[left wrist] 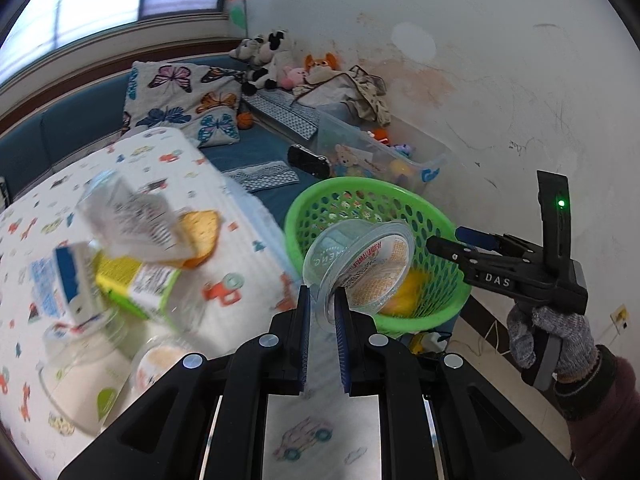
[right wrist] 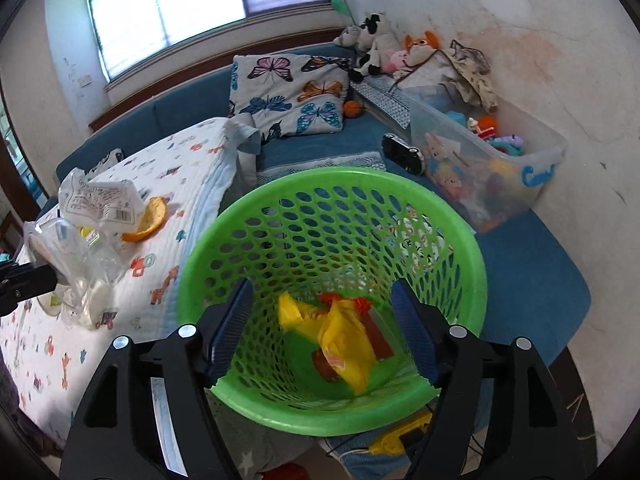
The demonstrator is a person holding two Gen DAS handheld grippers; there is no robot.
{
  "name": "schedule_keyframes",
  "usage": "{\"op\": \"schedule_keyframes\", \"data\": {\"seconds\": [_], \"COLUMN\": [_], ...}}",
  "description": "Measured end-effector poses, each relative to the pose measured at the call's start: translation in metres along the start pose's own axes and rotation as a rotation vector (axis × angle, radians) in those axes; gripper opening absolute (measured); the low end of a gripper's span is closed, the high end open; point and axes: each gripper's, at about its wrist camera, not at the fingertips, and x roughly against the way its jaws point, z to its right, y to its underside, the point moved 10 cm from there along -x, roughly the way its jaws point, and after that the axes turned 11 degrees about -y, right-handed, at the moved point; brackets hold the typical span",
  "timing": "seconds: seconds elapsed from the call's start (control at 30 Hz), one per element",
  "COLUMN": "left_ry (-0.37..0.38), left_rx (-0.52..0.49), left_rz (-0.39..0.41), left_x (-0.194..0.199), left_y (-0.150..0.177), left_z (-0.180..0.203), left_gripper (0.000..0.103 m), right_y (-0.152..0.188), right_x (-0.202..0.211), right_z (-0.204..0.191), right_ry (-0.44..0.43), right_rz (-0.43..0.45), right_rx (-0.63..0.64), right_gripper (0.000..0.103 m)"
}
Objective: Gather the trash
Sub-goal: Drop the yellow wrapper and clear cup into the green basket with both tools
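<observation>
The left gripper (left wrist: 322,308) pinches the rim of a clear plastic cup (left wrist: 360,268) (its printed lid half peeled), holding it tipped just in front of the green basket (left wrist: 444,220). The right gripper (right wrist: 320,332) has its fingers spread wide, one pad inside the basket's near wall and one outside its right wall, so it seems to be bracing the rim rather than clamping it, though the contact is hard to make out. Down in the basket lie a yellow bag (right wrist: 344,340) and some red scraps (right wrist: 380,336). More rubbish sits bunched on the cartoon-print quilt (right wrist: 168,184): a crinkled clear wrapper (right wrist: 100,200), an orange peel (right wrist: 152,220), a small carton (left wrist: 132,280), and further plastic cups (left wrist: 84,364). Behind runs a blue couch (right wrist: 520,264) with a butterfly pillow (right wrist: 292,92), stuffed animals (right wrist: 372,44) and a clear toy bin (right wrist: 536,160) against a stained white wall (left wrist: 500,60), under a window (right wrist: 168,0).
</observation>
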Motion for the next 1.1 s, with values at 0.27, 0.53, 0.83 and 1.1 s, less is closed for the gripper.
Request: {"op": "schedule_keyframes", "data": {"seconds": [0.27, 0.53, 0.83, 1.1], "left_ry": [0.016, 0.016, 0.027, 0.035], "left_rx": [-0.049, -0.090, -0.116, -0.092], "left_rz": [-0.028, -0.070, -0.107, -0.101], "left_x": [-0.027, -0.057, -0.077, -0.072], "left_y": [-0.014, -0.021, -0.017, -0.008], "left_z": [0.029, 0.054, 0.071, 0.065], "left_gripper": [0.012, 0.012, 0.018, 0.039], "right_y": [0.000, 0.004, 0.013, 0.016], "right_x": [0.017, 0.038, 0.047, 0.048], "right_z": [0.013, 0.016, 0.018, 0.011], "right_ry": [0.005, 0.003, 0.002, -0.010], "right_rz": [0.036, 0.068, 0.078, 0.079], "right_rx": [-0.023, -0.027, -0.040, -0.045], "right_gripper": [0.078, 0.081, 0.081, 0.081]}}
